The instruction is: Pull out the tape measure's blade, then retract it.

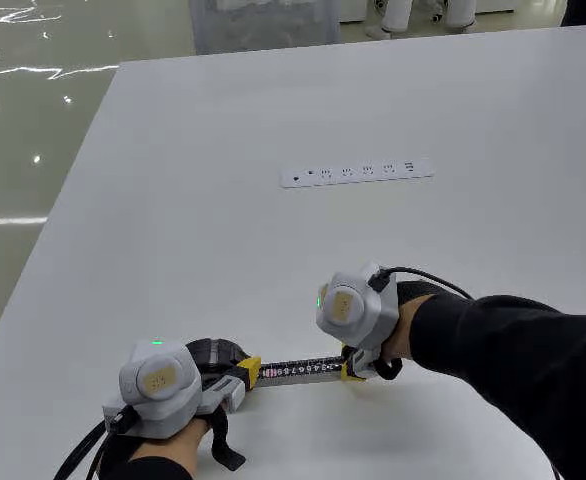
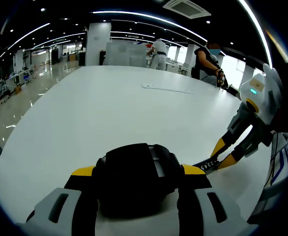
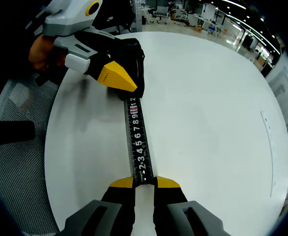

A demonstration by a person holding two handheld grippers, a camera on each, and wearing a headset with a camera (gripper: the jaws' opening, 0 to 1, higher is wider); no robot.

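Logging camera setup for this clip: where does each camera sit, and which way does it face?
Head view: on the headset, looking down at the table, power strip, left tool and right tool; a dark sleeve shows.
Left gripper view: rides the left tool, looking along jaws clamped on the tape measure case, toward the right tool.
Right gripper view: rides the right tool, looking along the blade back at the case.
Shared: all show the blade.
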